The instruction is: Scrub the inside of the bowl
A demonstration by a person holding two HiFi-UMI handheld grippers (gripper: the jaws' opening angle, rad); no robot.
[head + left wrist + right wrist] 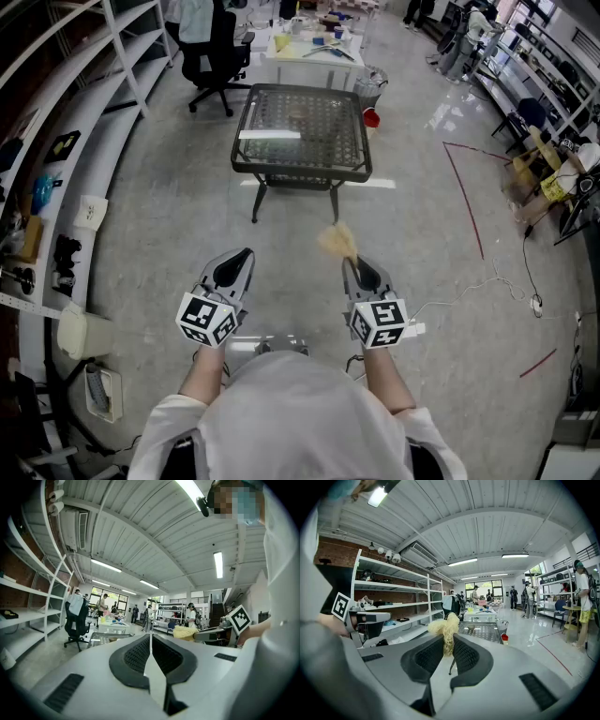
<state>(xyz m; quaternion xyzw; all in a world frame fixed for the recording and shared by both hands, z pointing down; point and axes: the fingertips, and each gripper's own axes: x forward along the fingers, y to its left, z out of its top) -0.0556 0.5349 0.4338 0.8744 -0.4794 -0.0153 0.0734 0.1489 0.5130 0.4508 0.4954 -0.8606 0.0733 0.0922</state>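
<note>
A dark mesh-topped table stands on the floor ahead, well beyond both grippers. A small brownish bowl seems to sit on it, also faintly seen as the bowl in the right gripper view. My right gripper is shut on a pale yellow fibre scrubber, whose tuft sticks up past the jaw tips. My left gripper is shut with nothing in it, its pads pressed together. Both are held at waist height, side by side.
White shelving with small items runs along the left. Behind the mesh table are a black office chair, a white table with clutter and a bin. Red tape lines and a cable lie on the floor at right. People stand far back.
</note>
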